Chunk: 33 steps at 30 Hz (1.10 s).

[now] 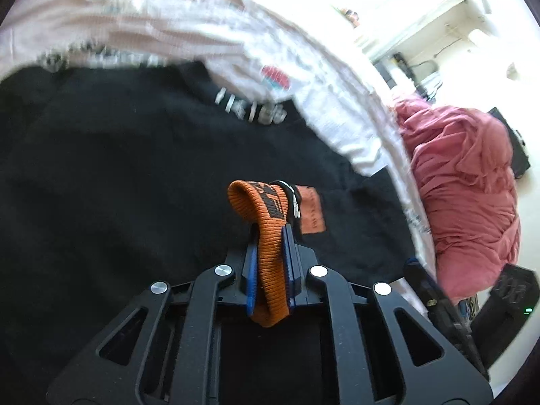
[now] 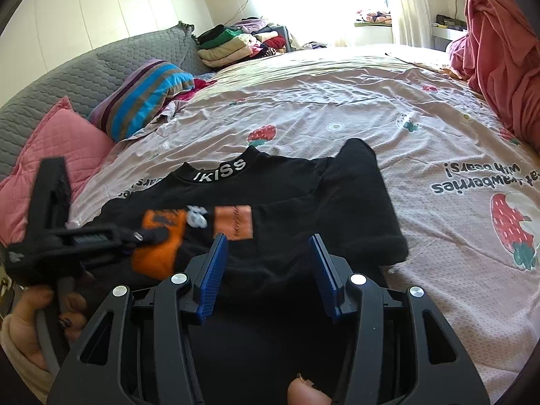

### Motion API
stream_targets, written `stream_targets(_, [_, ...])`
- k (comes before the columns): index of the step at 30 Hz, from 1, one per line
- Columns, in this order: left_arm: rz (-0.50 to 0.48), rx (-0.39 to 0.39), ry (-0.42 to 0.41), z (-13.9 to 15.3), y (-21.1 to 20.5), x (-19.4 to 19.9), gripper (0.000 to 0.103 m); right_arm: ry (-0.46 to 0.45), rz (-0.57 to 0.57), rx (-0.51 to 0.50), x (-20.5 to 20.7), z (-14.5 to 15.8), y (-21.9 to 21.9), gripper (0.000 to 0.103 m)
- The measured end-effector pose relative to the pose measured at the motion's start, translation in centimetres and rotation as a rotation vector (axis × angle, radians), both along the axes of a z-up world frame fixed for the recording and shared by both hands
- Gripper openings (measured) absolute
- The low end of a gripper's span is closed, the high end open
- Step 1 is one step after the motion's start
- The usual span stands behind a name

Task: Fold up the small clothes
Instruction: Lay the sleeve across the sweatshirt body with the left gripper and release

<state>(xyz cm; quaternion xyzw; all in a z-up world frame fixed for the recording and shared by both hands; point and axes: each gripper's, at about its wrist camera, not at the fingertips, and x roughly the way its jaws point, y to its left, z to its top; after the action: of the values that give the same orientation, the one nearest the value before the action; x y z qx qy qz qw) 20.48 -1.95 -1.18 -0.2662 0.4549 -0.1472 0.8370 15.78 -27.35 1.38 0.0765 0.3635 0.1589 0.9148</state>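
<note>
Bed: I see it filling most of the right wrist view, covered by a pale pink sheet printed with strawberries and upside-down lettering; the left wrist view blurs that sheet into white streaks.

Red blanket: heaped at the bed's edge; its top is cut off in the right wrist view.

Pillows: a pink quilted pillow and a striped pillow lie by the grey headboard; the clothes pile behind them is too small for me to sort.

Black top: lies spread on the sheet just ahead of both grippers, collar lettering away from me. Its lower hem is hidden under my gripper bodies, so I cannot tell how it ends. An orange patch sits on the front.

Orange cuff: ribbed, with dark lettering I cannot read. It loops up out of the left jaws.

Left gripper: jaws closed tight on the orange cuff, blue pads pressing both sides. From the right wrist it is a blurred dark shape, with a hand partly cut off below.

Right gripper: jaws parted, nothing between the pads, hovering over the black top. A fingertip shows at the bottom edge.
</note>
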Motion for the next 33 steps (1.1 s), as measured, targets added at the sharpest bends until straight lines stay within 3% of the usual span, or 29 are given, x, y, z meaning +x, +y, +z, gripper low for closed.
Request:
stream_targets(5, [0.044,0.02,-0.106,3.8,1.9,-0.7,0.005,0.007,0.002,0.003,0.0,0.0,-0.1,0.048])
stream_targets(10, [0.085,0.017,-0.149,5.5,4.0,-1.6,0.005,0.016,0.002,-0.013,0.1,-0.1,0.4,0.048])
stream_targets(33, [0.172,0.103,-0.13,4.2,7.6,-3.7,0.006,0.054,-0.001,-0.13,2.1,-1.5,2.8,0.048])
